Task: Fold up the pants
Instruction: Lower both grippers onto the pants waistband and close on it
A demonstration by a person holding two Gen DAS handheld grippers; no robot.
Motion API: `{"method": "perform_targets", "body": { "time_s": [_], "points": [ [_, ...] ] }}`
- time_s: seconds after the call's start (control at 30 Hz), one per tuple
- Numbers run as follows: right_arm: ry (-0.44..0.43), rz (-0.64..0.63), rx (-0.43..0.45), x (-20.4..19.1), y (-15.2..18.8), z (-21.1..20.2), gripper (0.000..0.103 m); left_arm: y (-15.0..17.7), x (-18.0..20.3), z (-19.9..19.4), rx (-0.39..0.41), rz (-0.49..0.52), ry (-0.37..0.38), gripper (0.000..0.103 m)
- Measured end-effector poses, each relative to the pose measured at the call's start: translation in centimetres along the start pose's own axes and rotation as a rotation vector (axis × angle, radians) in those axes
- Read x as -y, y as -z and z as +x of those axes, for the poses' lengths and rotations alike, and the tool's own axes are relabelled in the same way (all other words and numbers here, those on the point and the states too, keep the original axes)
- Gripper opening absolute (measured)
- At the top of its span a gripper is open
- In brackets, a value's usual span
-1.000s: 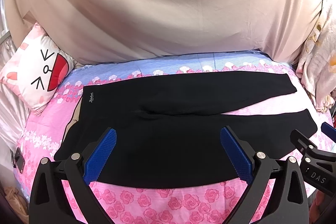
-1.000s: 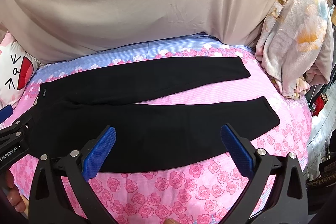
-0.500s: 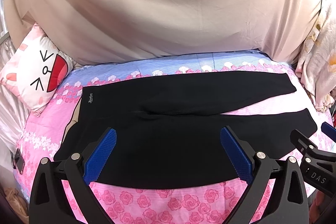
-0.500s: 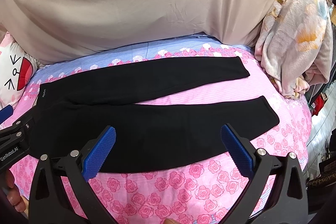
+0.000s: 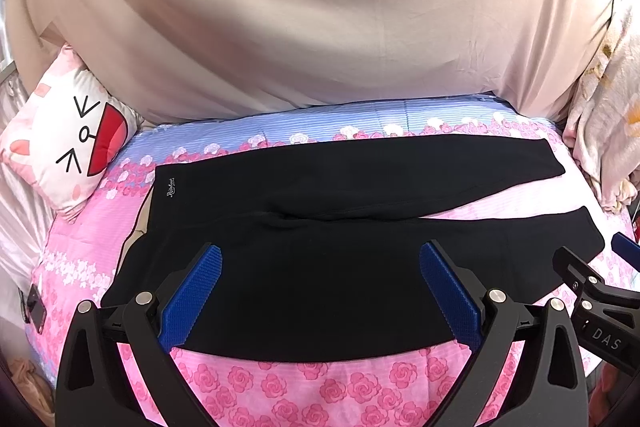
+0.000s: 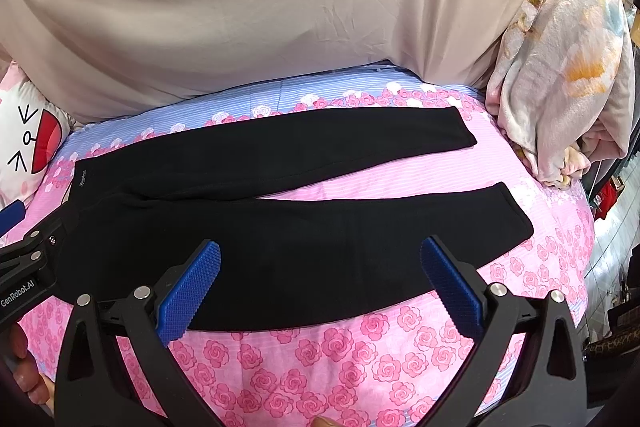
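Observation:
Black pants (image 5: pixel 320 227) lie flat across the pink rose bedspread, waistband at the left, both legs spread apart toward the right. My left gripper (image 5: pixel 320 267) hovers open above the hip area with nothing between its blue pads. The same pants (image 6: pixel 288 227) fill the right wrist view, where my right gripper (image 6: pixel 320 263) hangs open over the near leg, holding nothing. The right gripper's body (image 5: pixel 600 303) shows at the left view's right edge; the left gripper's body (image 6: pixel 28 267) shows at the right view's left edge.
A white cat-face pillow (image 5: pixel 68 147) leans at the bed's left end. A crumpled floral blanket (image 6: pixel 568 75) is heaped at the right end. A beige sheet (image 5: pixel 320 19) covers the wall behind. A dark phone (image 5: pixel 34 307) lies near the left edge. Fingers (image 6: pixel 24 379) grip the left handle.

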State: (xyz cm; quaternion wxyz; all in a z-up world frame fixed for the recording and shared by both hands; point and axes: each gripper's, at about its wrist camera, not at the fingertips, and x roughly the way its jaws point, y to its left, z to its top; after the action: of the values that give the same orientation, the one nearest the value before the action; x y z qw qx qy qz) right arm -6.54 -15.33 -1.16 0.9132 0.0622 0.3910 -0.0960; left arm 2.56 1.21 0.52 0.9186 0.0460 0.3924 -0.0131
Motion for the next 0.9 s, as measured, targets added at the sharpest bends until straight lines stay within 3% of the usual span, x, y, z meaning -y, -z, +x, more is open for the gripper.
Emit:
{"method": "perform_targets", "body": {
  "time_s": [0.33, 0.47, 0.7, 0.9],
  "points": [
    [-0.014, 0.004, -0.015, 0.3, -0.3, 0.9, 0.098, -0.2, -0.3, 0.8, -0.016, -0.001, 0.005, 0.098],
    [-0.048, 0.038, -0.033, 2.1, -0.9, 2.5, 0.098, -0.6, -1.5, 2.1, -0.039, -0.025, 0.018, 0.098],
    [0.067, 0.110, -0.015, 10.2, -5.1, 8.6, 0.098, -2.8, -4.9, 6.7, -0.069, -0.066, -0.069, 0.098],
    [0.115, 0.093, 0.009, 19.1, -10.7, 18.3, 0.098, -5.2, -7.7, 12.8, -0.062, -0.128, -0.123, 0.098]
  ]
}}
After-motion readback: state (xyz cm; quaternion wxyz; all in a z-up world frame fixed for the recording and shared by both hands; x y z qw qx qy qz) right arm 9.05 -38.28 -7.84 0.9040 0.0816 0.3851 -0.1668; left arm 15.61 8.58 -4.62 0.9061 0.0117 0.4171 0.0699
